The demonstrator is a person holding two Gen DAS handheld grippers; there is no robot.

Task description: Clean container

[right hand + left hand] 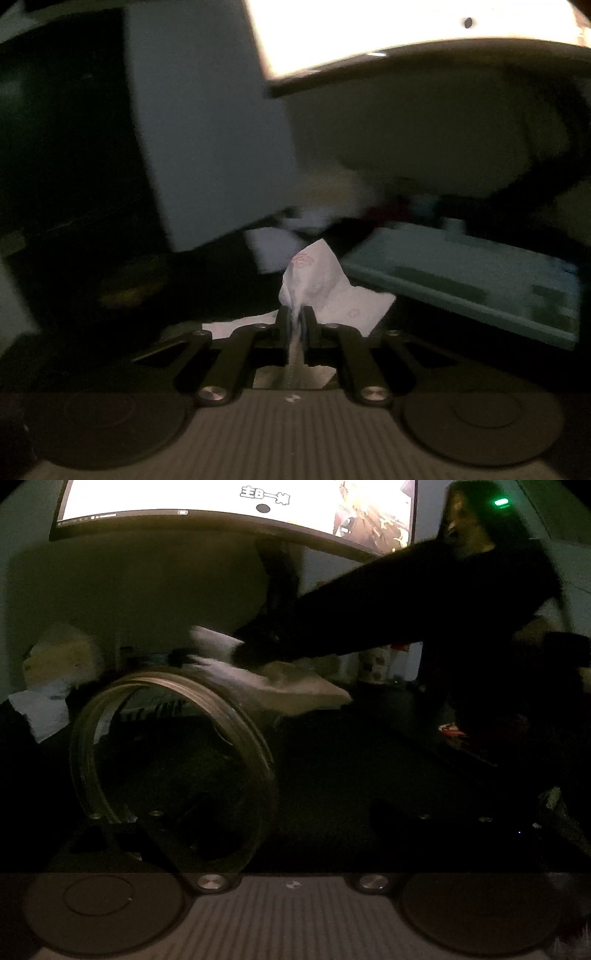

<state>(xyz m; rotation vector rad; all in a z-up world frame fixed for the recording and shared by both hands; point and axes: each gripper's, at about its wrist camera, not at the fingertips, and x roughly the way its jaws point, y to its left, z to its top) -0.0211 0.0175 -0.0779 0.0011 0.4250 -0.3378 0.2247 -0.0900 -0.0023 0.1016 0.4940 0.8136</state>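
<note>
Lying on its side on the dark desk (351, 760), the clear glass container (173, 764) faces the left wrist camera with its threaded round mouth, so the view passes straight through its wall to the clutter behind. It sits close in front of the left gripper (258, 812), toward the left-hand finger, whose linkage shows through the glass. The left jaws are spread wide, and the dim picture does not make clear whether either finger touches the glass. Beyond the container, the right gripper (258, 642) reaches in from the right as a dark blurred shape on a black sleeve (388, 609), with a pale tissue (280, 686) trailing under it over the container's far side.

From the right wrist camera, the right gripper (295, 321) has its jaws clenched tight on that white tissue (314, 280), which bunches upward between the 2 fingers and spreads out to either side of them. It bears a faint pink printed pattern. A teal keyboard (480, 280) lies on the desk to the right of the tissue, and more white paper (269, 247) lies further back. A lit monitor (229, 498) hangs above the scene in both views, its stand dark behind the sleeve. A pale stuffed toy (62, 661) sits at the back left of the desk.
</note>
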